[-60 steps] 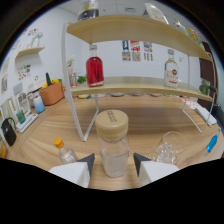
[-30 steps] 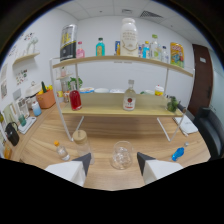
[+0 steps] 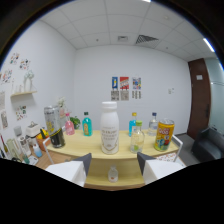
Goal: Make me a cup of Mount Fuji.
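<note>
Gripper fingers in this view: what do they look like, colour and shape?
The gripper shows two white fingers, each a broad blocky wedge with a dark, triangular inner tip pad. No cables, markings or sleeve are visible. They stand open, with a small clear bottle between them.

The tool has gone up. One second ago it was low by the table, with a clear jar between its fingers. Now the top shelf is right in front of it. A tall white bottle stands just beyond the fingers. The jar is gone, and only a small cap shows between them.
</note>
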`<state>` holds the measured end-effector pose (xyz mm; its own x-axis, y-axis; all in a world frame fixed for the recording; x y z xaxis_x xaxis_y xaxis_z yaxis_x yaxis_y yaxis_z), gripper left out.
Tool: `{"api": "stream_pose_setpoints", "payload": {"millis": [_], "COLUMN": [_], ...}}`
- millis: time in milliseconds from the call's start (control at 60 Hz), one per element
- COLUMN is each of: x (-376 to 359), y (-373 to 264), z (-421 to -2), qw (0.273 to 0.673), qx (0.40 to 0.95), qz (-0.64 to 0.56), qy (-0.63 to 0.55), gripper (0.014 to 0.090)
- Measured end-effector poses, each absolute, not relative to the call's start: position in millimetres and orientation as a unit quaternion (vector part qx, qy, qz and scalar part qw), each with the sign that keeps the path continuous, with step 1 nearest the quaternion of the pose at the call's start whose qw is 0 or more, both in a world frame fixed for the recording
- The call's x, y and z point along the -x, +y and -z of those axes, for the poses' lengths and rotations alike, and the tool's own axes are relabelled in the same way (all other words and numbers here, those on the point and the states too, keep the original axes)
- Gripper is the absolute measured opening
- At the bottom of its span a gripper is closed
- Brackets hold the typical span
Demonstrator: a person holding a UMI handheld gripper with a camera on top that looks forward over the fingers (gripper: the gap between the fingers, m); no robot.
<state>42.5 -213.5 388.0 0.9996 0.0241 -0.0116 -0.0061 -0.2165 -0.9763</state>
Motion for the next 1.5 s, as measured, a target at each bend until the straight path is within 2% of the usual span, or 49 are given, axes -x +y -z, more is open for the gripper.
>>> {"api": "stream_pose_setpoints", "payload": {"millis": [150,283,400,467,533,750,983,1050,1133,1217,1500], "x": [-32.5,-28.2,-24.6,-25.5,-30.9,-27.4,-29.8,-37.5,-55.7,-76.1,-135.1], "y": [-165.3,-127.9,-103.8,-94.8,-89.9,-95.8,-145.0,-166.6,-188.1,-205.4,-238.4], "z": [-414.8,-412.7,-401.6,-395.5,-392.9,-398.7,-463.1,-463.3,-445.4,-404.3,-209.3], "qw": [0.654,0.659,0.651,0.647,0.648,0.65,0.699,0.706,0.706,0.686,0.599], "qx": [0.756,0.752,0.759,0.762,0.761,0.76,0.714,0.707,0.707,0.727,0.798], "qz": [-0.027,-0.024,-0.02,-0.011,0.003,-0.005,-0.032,-0.042,-0.037,-0.028,-0.011], "qy": [-0.009,-0.007,-0.004,-0.002,0.001,-0.008,-0.006,-0.003,0.004,0.021,0.072], "gripper": [0.085,0.0832,0.0706,0.0584,0.051,0.0486,0.0486,0.0485,0.0485,0.0485,0.0484]}}
